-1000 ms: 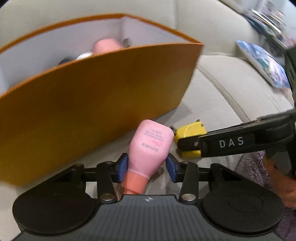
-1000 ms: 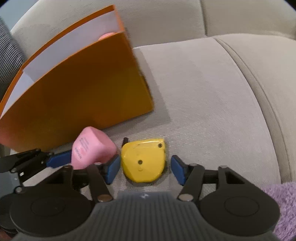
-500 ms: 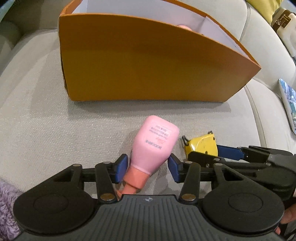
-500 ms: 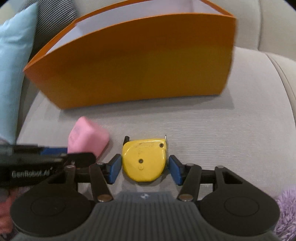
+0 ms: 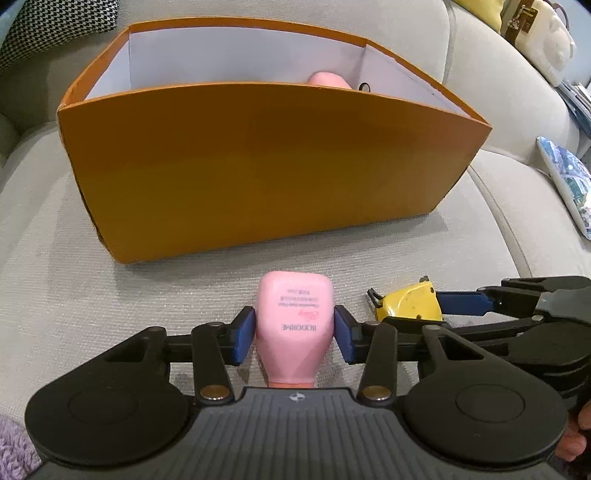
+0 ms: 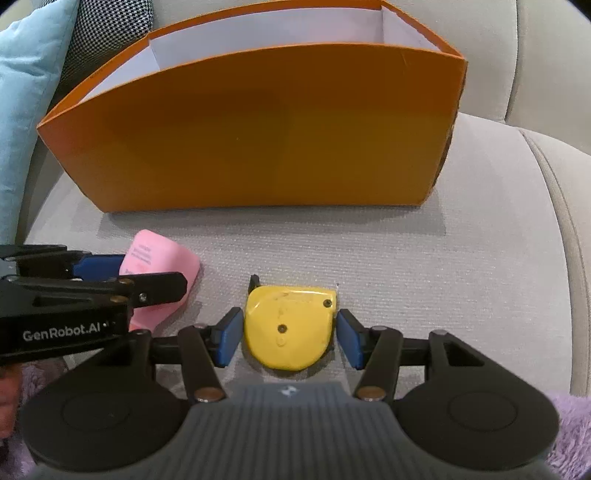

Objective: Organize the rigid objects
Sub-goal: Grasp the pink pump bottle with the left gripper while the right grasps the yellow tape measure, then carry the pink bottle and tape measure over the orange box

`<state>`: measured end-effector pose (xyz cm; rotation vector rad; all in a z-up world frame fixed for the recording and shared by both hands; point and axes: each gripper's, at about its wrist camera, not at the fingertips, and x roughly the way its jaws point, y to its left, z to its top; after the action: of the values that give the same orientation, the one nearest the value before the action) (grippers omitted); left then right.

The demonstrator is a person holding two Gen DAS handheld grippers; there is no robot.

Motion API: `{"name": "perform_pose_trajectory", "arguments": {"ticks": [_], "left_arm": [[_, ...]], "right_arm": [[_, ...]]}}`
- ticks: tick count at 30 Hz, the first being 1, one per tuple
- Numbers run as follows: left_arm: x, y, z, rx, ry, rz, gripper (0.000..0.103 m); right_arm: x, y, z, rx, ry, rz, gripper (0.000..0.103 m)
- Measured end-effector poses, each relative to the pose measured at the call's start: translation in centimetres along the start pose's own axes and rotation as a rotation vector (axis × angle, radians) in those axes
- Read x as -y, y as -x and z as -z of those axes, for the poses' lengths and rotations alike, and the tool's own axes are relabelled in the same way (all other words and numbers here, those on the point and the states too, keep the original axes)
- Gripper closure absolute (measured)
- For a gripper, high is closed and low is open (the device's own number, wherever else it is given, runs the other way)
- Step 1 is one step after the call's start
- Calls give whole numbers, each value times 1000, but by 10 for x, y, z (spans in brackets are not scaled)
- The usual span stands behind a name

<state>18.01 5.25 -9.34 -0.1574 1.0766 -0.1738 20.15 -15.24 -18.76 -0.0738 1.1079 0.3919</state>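
Note:
A pink lotion bottle (image 5: 294, 325) lies on the grey sofa seat, its cap end toward me. My left gripper (image 5: 294, 334) is shut on it, both blue pads against its sides. It also shows in the right wrist view (image 6: 159, 273). A yellow tape measure (image 6: 288, 325) lies just right of it. My right gripper (image 6: 289, 334) is shut on it, pads touching both sides. The tape measure also shows in the left wrist view (image 5: 410, 301). An orange open-top box (image 5: 258, 162) stands behind both. Another pink object (image 5: 328, 79) shows inside it.
The sofa backrest (image 5: 369, 22) rises behind the box. A blue cushion (image 6: 22, 92) and a houndstooth cushion (image 6: 107, 33) lie at the left. A patterned item (image 5: 565, 177) lies on the right seat. Purple fluffy fabric (image 6: 569, 424) borders the near edge.
Both grippers have pulled back from the box with their objects. The left pads have closed onto the pink bottle, now straight between them. The right pads have closed onto the tape measure.

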Motion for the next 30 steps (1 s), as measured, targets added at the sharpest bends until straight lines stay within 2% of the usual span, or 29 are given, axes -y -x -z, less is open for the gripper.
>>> {"name": "perform_pose_trajectory", "arguments": {"ticks": [4, 10, 14, 21, 24, 30], "left_arm": [[0, -1, 0, 6, 4, 2, 53], [-11, 3, 0, 3, 87, 27, 53], [-16, 16, 0, 44, 110, 16, 54], [-19, 60, -8, 123, 177, 80, 54], [-21, 83, -18, 181, 199, 104, 54], [-35, 114, -66, 251, 217, 139, 54]], "right_arm": [[-9, -8, -2, 1, -5, 1, 48], [-8, -3, -5, 2, -1, 3, 48], [-11, 12, -12, 51, 0, -27, 48], [-24, 48, -25, 119, 17, -103, 48], [-28, 64, -32, 170, 40, -127, 48], [-34, 107, -69, 289, 87, -177, 48]]}}
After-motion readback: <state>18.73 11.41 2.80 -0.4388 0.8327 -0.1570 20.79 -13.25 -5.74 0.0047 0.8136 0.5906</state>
